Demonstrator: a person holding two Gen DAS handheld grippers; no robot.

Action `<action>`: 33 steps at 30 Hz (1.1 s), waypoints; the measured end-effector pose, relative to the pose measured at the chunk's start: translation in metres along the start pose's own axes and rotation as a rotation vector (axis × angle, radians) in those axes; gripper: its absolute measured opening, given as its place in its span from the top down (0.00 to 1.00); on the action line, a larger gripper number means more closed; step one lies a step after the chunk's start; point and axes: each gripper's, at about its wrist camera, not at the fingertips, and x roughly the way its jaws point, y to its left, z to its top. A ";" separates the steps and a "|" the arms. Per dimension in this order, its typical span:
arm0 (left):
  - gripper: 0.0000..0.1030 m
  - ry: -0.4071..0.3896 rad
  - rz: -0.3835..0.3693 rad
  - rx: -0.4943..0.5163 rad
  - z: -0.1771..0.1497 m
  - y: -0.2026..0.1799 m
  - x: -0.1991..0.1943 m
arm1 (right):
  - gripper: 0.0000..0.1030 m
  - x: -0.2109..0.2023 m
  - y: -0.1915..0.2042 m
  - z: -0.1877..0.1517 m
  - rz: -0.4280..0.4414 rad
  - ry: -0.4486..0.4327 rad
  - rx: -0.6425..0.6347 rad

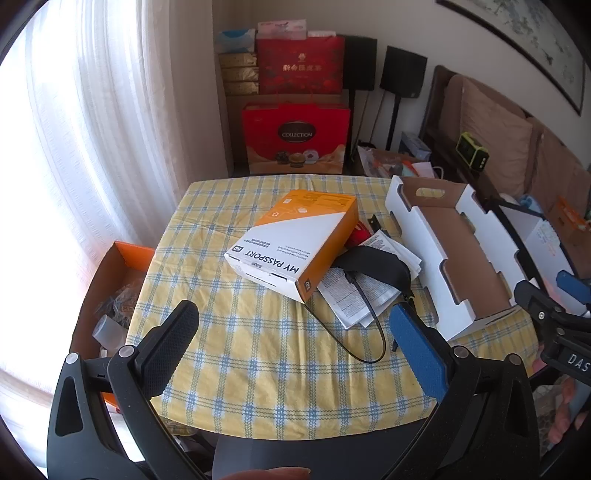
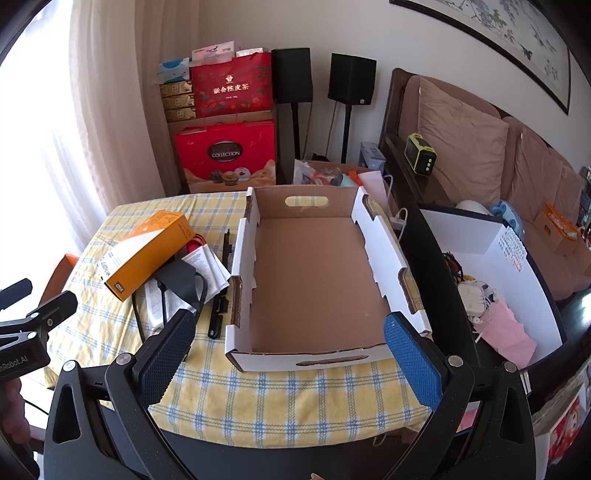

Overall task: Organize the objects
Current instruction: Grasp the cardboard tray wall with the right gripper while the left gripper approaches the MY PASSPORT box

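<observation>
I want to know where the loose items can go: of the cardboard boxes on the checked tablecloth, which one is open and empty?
The white cardboard tray with cut-out handles: open-topped, its brown floor bare. The orange and white box lies closed, propped on papers.

White sheer curtains [image 1: 85, 122] on the left, strong daylight through them. Pale wall [image 2: 358, 33] behind, framed painting [image 2: 491, 40] hung high right. Brown cushioned sofa [image 2: 465, 147] along right side. Two black speakers on stands [image 2: 352, 79] by the far wall. Stacked red gift boxes [image 2: 227, 155] in the corner.
</observation>
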 end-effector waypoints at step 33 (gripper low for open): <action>0.00 0.002 0.022 0.030 0.012 -0.007 0.016 | 0.00 0.015 -0.027 0.016 -0.062 0.007 0.010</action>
